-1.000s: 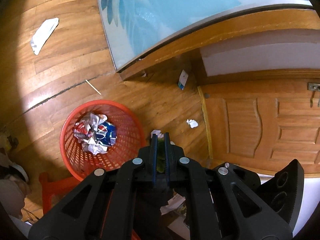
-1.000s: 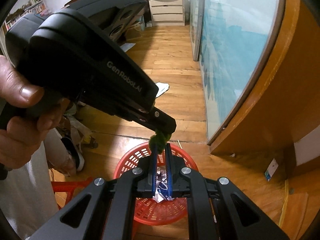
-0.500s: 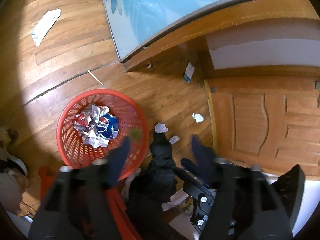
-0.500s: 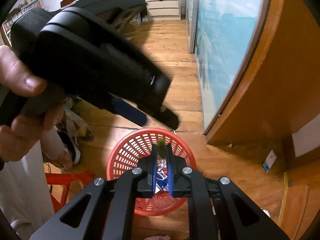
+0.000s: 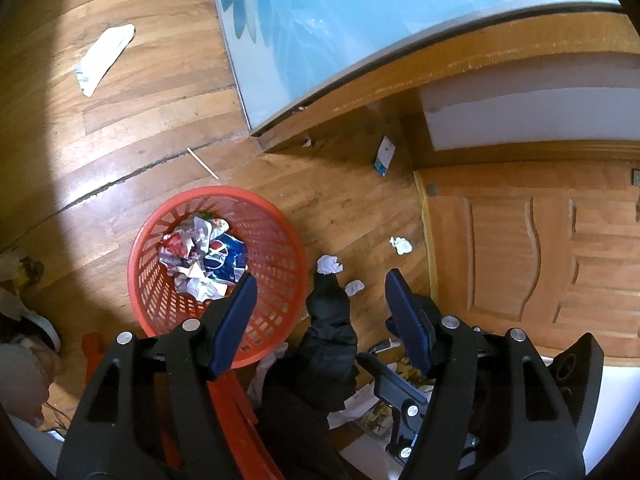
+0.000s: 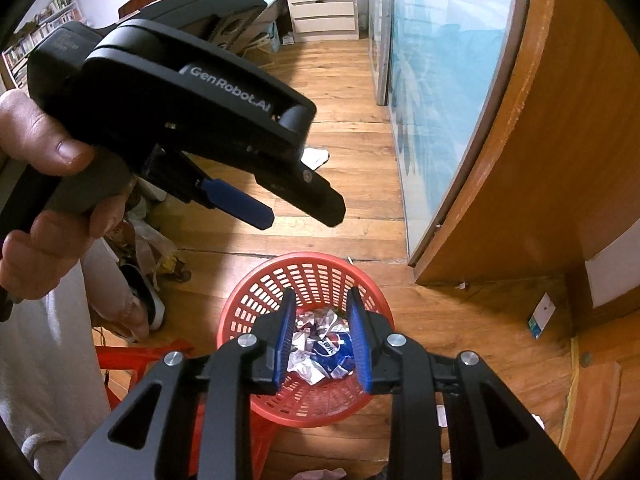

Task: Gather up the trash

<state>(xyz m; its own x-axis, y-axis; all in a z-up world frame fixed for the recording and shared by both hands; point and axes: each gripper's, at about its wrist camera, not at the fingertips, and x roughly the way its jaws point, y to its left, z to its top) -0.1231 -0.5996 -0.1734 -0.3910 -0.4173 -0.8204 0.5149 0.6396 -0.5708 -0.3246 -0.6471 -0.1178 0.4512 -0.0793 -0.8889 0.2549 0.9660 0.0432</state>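
Left wrist view: the left hand-held gripper (image 5: 320, 292) is pointing steeply down at the wooden floor (image 5: 160, 128), its blue pads (image 5: 236, 320) standing wide apart with nothing between them. The red mesh basket (image 5: 276, 240) is sitting on the floor under the left-side pad, holding crumpled wrappers (image 5: 192, 256) and a flattened blue Pepsi wrapper (image 5: 224, 260). Just right of the basket, two small paper wads (image 5: 329, 265) are lying near a dark black shape that I cannot identify; a third wad (image 5: 401, 245) is lying closer to the wooden door (image 5: 520, 256). A thin stick (image 5: 203, 164) is lying beyond the basket, a flat white-green wrapper (image 5: 105, 58) is lying well apart at upper left, and a small white-blue card (image 5: 385, 156) is leaning by the corner of the frosted glass panel (image 5: 340, 20). Right wrist view: the right hand-held gripper (image 6: 322, 336) is hovering directly over the basket (image 6: 304, 276), jaws opening, pads a modest gap apart, nothing pinched; the basket's trash (image 6: 320, 340) is showing through the gap. The left hand-held gripper (image 6: 296, 208) is hanging above and left of the basket, spread and empty, gripped by the person's left hand (image 6: 52, 208). A white dresser (image 6: 322, 12) is standing far down the room.
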